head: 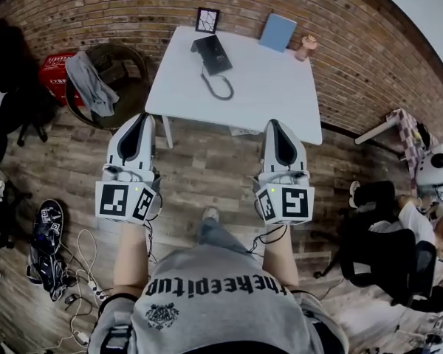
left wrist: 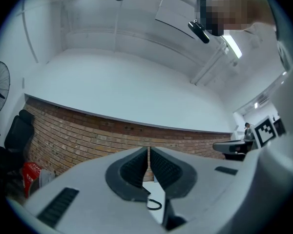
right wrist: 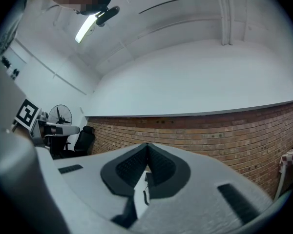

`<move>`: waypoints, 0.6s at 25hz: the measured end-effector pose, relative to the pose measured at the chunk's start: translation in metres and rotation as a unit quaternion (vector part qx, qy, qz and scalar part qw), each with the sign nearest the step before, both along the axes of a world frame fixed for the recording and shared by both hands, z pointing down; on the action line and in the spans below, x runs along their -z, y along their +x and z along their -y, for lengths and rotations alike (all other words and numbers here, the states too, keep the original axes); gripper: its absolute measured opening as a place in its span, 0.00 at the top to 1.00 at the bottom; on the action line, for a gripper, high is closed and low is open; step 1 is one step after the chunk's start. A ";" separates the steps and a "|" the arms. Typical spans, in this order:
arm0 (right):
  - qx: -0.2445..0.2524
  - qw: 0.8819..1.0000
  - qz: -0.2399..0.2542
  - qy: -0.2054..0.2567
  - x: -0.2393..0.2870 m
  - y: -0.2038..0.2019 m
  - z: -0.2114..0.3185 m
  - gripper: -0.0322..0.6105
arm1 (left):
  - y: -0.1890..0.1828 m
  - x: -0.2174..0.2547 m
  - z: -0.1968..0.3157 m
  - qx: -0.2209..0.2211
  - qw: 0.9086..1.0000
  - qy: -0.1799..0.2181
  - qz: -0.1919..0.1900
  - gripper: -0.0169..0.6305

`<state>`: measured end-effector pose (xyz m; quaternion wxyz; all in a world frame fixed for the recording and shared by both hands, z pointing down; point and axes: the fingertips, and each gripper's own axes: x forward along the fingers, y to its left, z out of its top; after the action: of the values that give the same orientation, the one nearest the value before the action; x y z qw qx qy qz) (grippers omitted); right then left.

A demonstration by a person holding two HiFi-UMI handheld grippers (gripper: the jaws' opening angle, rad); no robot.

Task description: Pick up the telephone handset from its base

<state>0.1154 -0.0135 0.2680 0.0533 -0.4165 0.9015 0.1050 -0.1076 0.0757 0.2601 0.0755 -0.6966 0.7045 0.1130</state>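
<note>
A black telephone (head: 211, 53) sits at the far side of a white table (head: 266, 94), its handset resting on the base and a coiled cord (head: 220, 89) trailing toward me. Both grippers hang over the wooden floor, short of the table's near edge. My left gripper (head: 142, 121) is shut with nothing between its jaws, and so is my right gripper (head: 278, 126). In the left gripper view the closed pads (left wrist: 136, 167) frame a bit of the cord (left wrist: 154, 204). In the right gripper view the closed pads (right wrist: 158, 167) frame a sliver of table and telephone (right wrist: 147, 179).
On the table's far edge stand a small picture frame (head: 207, 20), a blue book (head: 278, 32) and a small pink pot (head: 306, 46). A round chair with grey cloth (head: 96, 83) and a red crate (head: 53, 76) stand left of the table. Cables, shoes and office chairs lie around me.
</note>
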 end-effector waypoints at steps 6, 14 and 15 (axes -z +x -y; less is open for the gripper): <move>0.021 1.000 -0.008 0.012 0.006 -0.006 0.066 0.95 | 0.004 0.006 0.063 0.013 1.000 0.004 0.012 0.95; 0.040 0.999 0.002 0.005 0.002 0.006 0.131 0.95 | 0.024 0.012 0.127 0.023 1.000 0.012 0.016 0.95; 0.042 0.999 0.005 0.004 0.001 0.006 0.137 0.95 | 0.025 0.011 0.132 0.023 1.000 0.009 0.019 0.95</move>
<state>0.1214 -0.1505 0.2667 0.0634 -0.3781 0.9177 0.1044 -0.0822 -0.0564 0.2492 0.0971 -0.6818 0.7175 0.1044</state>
